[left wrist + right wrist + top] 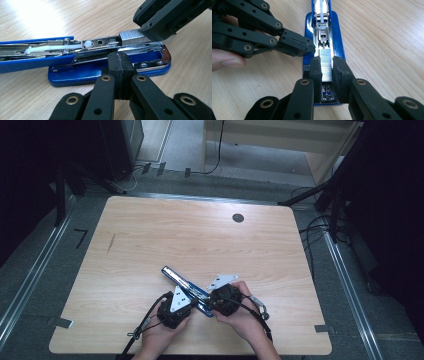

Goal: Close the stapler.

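While pinned, open stapler [322,32] between both grippers, bare table [200,235] around.

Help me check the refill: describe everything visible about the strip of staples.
The strip of staples is a shiny silver metal block of fine ribbed wires, lying lengthwise in the open blue stapler's chrome channel near the front end. The right gripper is shut on its two long sides. The left gripper, shut, presses against the stapler's side.
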`<state>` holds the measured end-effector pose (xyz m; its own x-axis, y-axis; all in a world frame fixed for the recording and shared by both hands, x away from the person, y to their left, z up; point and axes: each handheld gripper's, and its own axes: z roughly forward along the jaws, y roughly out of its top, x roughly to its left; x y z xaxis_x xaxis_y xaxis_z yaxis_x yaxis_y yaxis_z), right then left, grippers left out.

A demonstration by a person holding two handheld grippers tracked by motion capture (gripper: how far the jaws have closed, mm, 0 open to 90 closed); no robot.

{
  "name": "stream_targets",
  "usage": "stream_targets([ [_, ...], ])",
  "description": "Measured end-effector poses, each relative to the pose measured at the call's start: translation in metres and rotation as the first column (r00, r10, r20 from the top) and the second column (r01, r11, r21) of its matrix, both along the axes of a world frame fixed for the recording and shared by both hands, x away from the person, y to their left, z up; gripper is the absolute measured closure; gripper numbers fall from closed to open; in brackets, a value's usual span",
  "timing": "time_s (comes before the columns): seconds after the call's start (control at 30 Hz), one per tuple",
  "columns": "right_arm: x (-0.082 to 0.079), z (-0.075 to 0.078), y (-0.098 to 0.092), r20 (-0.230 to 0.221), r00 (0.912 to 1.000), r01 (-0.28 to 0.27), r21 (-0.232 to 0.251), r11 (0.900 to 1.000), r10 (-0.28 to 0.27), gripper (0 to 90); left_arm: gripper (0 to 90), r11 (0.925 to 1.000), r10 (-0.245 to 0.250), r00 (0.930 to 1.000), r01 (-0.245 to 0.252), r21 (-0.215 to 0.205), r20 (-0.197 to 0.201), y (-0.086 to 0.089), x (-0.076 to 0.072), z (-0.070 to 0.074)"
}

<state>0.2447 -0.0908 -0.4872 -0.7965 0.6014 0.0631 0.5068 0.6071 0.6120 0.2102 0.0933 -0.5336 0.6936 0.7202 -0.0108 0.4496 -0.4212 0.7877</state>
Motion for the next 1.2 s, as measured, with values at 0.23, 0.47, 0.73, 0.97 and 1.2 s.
stream_targets([
  [0.23, 0.001, -0.001, 0.001, 0.001, 0.9999, -0.016, -0.013, 1.0, 0.016, 73.5, 90.0, 1.0, -0.001, 1.0, 0.001, 0.0, -0.001, 0.0, 0.0, 0.0],
  [0.47, 0.004, 0.002, 0.001, 0.027, 0.9995, 0.017, 0.057, 0.998, -0.019, 87.1, 90.0, 1.0, 0.0, 1.0, 0.0, 0.0, 0.0, 0.0, 0.0, 0.0],
  [0.73, 0.01, -0.006, 0.012, 0.027, 0.999, 0.033, 0.082, 0.996, -0.036, 90.0, 90.0, 1.0, -0.001, 1.0, 0.001, -0.001, -0.001, 0.0, 0.0, 0.0],
  [0.97, 0.012, -0.011, 0.018, 0.038, 0.9987, 0.029, 0.083, 0.996, -0.032, 90.0, 90.0, 1.0, -0.003, 1.0, 0.003, 0.004, -0.001, 0.0, 0.0, 0.0],
  [1.2, 0.007, -0.011, 0.011, 0.042, 0.9988, 0.023, 0.073, 0.997, -0.026, 90.0, 90.0, 1.0, -0.003, 1.0, 0.003, 0.004, 0.0, 0.0, 0.0, 0.0],
])
